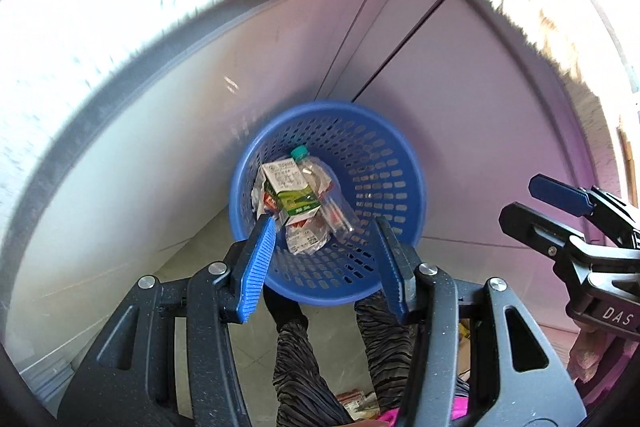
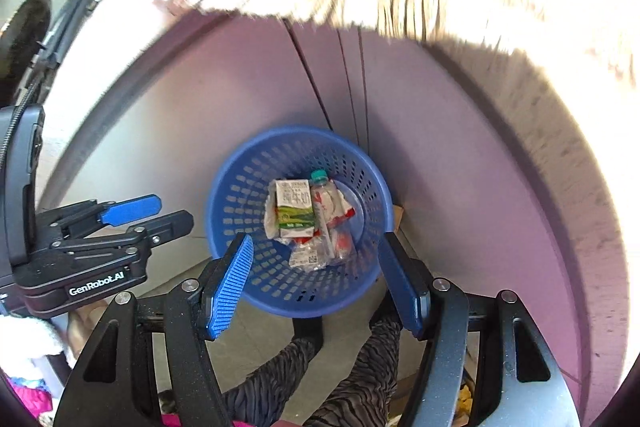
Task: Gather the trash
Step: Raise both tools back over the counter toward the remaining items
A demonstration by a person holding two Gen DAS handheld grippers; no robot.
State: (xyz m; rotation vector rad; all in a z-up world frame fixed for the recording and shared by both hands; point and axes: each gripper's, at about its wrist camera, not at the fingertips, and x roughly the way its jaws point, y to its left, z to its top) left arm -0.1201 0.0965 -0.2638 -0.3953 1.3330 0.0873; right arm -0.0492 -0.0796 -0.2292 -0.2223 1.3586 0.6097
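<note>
The left claw (image 1: 324, 227) hangs wide open above the blue basket (image 1: 400, 163), holding nothing; its ribbed blue pads (image 1: 256, 267) stand on either side of the basket's near rim. The right claw (image 2: 316, 247) is likewise spread wide and empty, its pads framing the near rim of the same basket (image 2: 240, 195) from above. In the left wrist view the right claw (image 1: 532, 203) shows off to the right of the basket, and in the right wrist view the left claw (image 2: 172, 211) shows to the left of the basket, its fingers apart.

Inside the basket, at the bottom, lies the trash: a small white-and-green milk carton (image 1: 290, 193) on top, a clear plastic bottle (image 1: 320, 187) with a green cap just beside it toward the far wall, and crumpled red-and-white wrappers (image 1: 304, 239) under and beside both. The right wrist view shows the same heap: carton (image 2: 294, 207), bottle (image 2: 322, 203) touching its side, wrappers (image 2: 316, 251) nearest the basket's near wall.

The basket stands on the floor (image 2: 264, 331) against a pale purple cabinet front (image 1: 460, 87). Below the basket's near rim the person's legs (image 2: 360, 367) in dark striped trousers are visible.
</note>
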